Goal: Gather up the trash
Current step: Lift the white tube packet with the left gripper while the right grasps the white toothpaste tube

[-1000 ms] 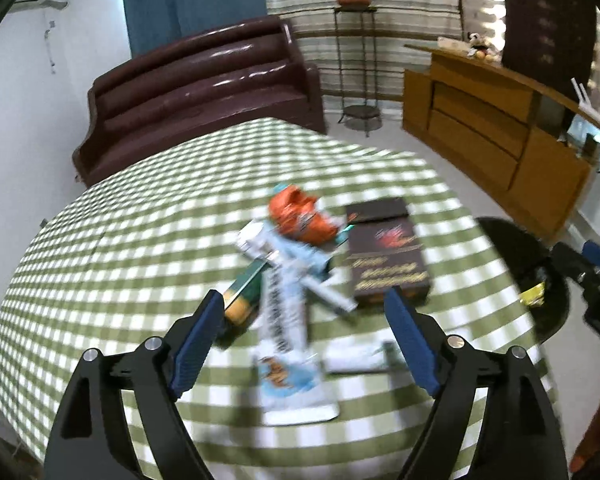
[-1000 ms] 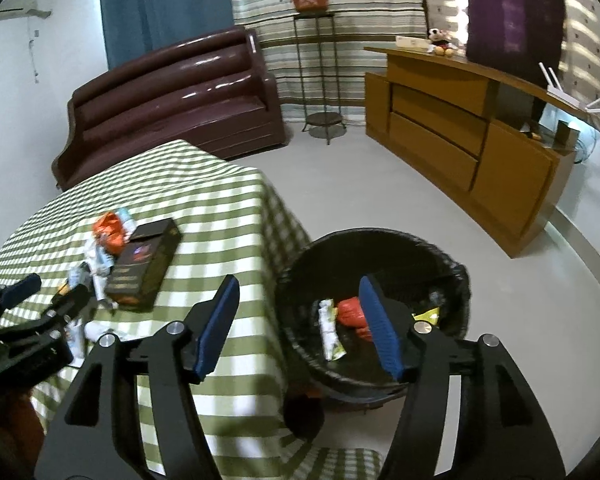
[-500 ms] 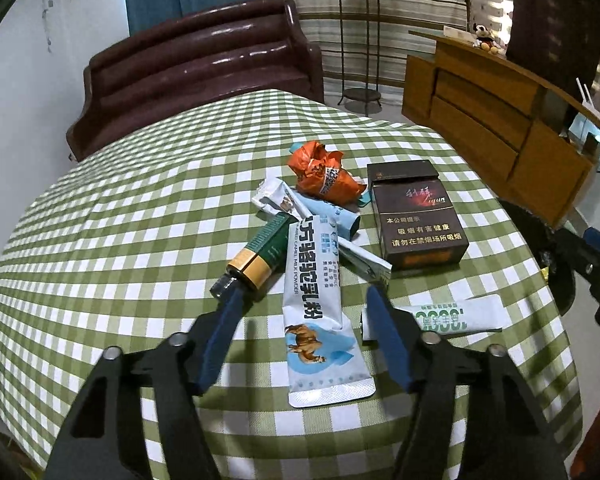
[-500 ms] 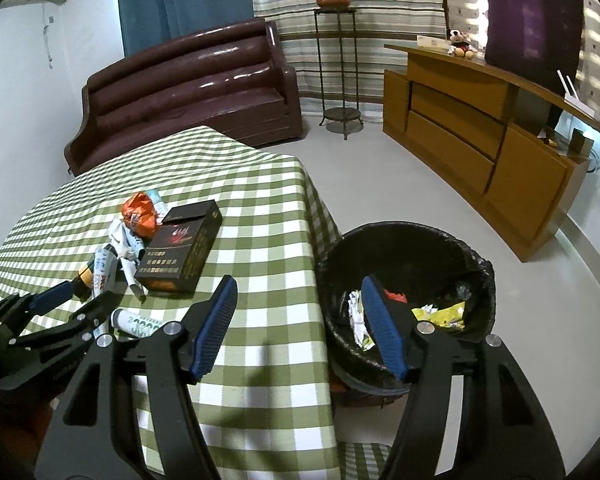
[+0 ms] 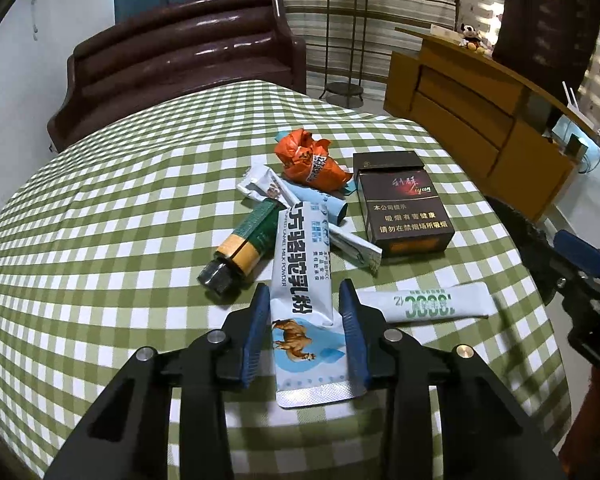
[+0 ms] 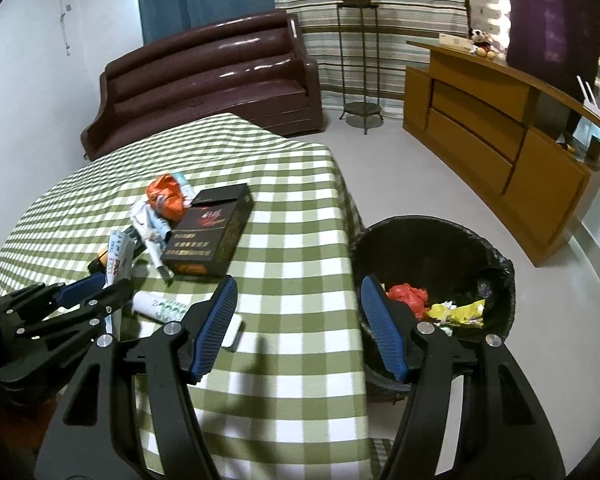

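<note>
A second ago our left hand-held gripper [image 5: 304, 330] stood wide above the pile; now it has dropped over the long white-and-blue foil camel milk powder sachet [image 5: 302, 304] and its jaws are closing, the sachet lying flat between the blue pads, which look just at its edges but not yet clearly pressing. We judge the grasp is nearly made, so this piece should be next to go.

Our right hand-held gripper [image 6: 300, 320] hangs released and empty, between the edge of the green-and-white checked table [image 6: 300, 248] and the black-lined round trash bin [image 6: 500, 264], which stands on the floor beside the table and already holds red and yellow wrappers.

The sachet's far end rests on a green-and-yellow tube [image 5: 240, 248] and a thin white packet [image 5: 354, 246]; lifting may drag them. Near by lie a white stick pack with green print [image 5: 432, 303], a crumpled orange wrapper [image 5: 308, 160] and a dark brown cigarette box [image 5: 402, 212].
</note>
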Demonstrator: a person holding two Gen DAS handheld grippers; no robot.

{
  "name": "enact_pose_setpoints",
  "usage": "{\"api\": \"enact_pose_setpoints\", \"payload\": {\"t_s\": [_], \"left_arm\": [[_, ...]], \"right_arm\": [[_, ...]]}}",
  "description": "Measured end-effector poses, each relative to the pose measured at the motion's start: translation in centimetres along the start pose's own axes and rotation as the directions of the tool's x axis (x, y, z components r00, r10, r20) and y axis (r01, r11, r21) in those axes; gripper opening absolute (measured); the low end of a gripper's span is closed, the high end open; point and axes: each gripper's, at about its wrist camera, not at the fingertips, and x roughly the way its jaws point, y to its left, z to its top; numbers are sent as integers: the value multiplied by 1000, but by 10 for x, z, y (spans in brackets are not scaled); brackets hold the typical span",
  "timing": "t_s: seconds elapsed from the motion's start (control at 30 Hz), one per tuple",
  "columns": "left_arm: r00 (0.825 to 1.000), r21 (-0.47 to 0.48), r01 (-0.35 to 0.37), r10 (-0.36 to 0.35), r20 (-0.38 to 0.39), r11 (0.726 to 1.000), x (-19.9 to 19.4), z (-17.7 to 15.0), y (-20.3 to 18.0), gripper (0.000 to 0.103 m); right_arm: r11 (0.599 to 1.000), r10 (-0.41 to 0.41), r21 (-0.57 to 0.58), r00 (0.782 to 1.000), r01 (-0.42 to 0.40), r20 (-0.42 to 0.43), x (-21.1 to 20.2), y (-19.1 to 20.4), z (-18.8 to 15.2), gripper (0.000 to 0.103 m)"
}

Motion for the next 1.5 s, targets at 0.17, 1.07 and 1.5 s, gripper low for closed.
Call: {"api": "enact_pose_setpoints", "payload": {"t_s": [0.17, 1.07, 1.5], "left_arm": [[1000, -15, -10, 10, 11, 1000, -16, -7, 11, 37], [993, -123, -119, 118, -10, 985, -32, -30, 100, 37], [994, -133, -105, 105, -10, 986, -31, -32, 107, 37]], "right_arm": [[998, 35, -46, 999, -36, -24, 2, 16, -5, 63], [973, 82, -199, 981, -116, -174, 31, 80, -15, 63], [977, 71, -188, 987, -98, -143, 28, 87, -4, 63]]}}
